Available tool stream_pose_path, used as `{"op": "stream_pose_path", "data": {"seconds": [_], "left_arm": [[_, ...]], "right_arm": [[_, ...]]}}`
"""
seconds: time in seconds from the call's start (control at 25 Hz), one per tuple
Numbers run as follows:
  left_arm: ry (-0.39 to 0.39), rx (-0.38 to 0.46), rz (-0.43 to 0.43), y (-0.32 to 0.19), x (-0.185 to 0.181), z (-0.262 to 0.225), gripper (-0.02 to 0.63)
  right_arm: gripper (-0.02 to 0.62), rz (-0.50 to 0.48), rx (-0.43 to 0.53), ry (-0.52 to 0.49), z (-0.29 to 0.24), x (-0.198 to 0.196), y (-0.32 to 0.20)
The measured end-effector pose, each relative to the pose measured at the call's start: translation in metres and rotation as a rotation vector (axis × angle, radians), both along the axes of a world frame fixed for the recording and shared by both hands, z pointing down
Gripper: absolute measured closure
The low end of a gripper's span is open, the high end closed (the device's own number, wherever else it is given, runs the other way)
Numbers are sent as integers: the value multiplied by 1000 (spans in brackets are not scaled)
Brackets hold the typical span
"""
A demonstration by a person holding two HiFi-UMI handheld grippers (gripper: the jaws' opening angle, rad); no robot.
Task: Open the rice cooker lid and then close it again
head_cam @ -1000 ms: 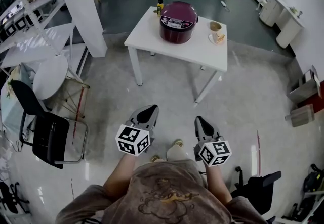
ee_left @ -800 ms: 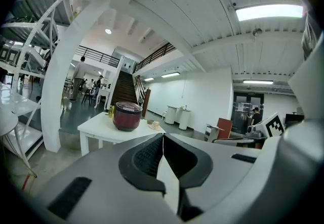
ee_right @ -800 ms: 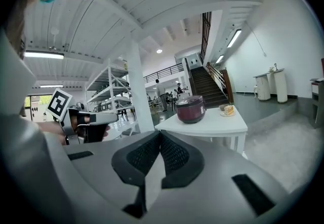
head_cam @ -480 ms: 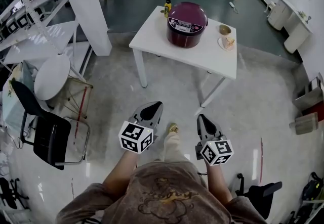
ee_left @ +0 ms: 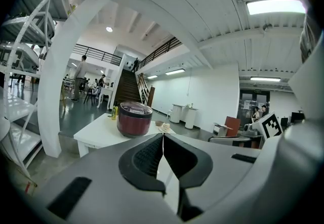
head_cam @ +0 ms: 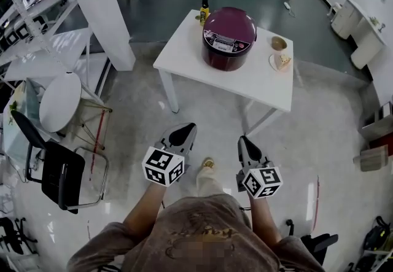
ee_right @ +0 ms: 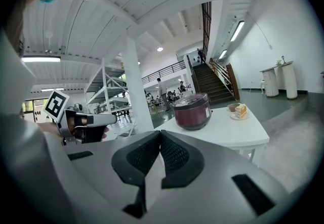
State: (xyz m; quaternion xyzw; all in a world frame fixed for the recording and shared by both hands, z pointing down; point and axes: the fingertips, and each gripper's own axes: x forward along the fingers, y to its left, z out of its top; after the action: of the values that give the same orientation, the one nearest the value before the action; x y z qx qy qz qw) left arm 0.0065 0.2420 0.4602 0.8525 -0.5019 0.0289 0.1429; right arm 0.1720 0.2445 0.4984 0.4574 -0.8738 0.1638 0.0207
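A dark red rice cooker [head_cam: 228, 38] with its lid down stands on a white table [head_cam: 202, 65], well ahead of me. It also shows in the left gripper view as the rice cooker [ee_left: 134, 119] and in the right gripper view as the rice cooker [ee_right: 192, 111]. My left gripper [head_cam: 182, 134] and right gripper [head_cam: 245, 147] are held low over the floor, far short of the table. Both are shut with nothing between the jaws, as the left gripper [ee_left: 163, 137] and right gripper [ee_right: 160, 134] views show.
On the table are a small yellow bottle [head_cam: 204, 10], a bowl [head_cam: 279, 43] and a plate with cake [head_cam: 282, 61]. A white pillar [head_cam: 98, 10] stands at the left, a black chair [head_cam: 52, 166] and round white table [head_cam: 60, 94] nearer. White cabinets [head_cam: 356, 25] line the right.
The table and rice cooker have come closer and lower in the head view as the person walks toward them. Both grippers stay shut and side by side.
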Motion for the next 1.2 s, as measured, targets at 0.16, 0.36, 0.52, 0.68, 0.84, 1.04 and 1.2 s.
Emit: {"op": "stream_pose_path", "data": {"seconds": [0.16, 0.36, 0.52, 0.68, 0.84, 1.04, 1.2], "left_arm": [[1, -2, -19, -45, -2, -7, 583], [-3, 8, -43, -97, -2, -20, 583], [1, 15, -65, -135, -1, -24, 583], [3, 17, -88, -164, -4, -23, 583], [5, 19, -98, -185, -8, -21, 583], [15, 20, -95, -206, -16, -20, 583], [21, 26, -84, -227, -26, -22, 583]], "right_arm": [[594, -24, -3, -1, -4, -3, -45], [594, -50, 5, -9, -14, -3, -102], [594, -70, 7, -1, -17, 2, -145], [594, -86, 9, 2, -15, 2, -178], [594, -110, 6, 2, -13, -5, -199], [594, -122, -8, 6, -6, -16, -217], [594, -116, -3, 11, -8, -25, -236]]}}
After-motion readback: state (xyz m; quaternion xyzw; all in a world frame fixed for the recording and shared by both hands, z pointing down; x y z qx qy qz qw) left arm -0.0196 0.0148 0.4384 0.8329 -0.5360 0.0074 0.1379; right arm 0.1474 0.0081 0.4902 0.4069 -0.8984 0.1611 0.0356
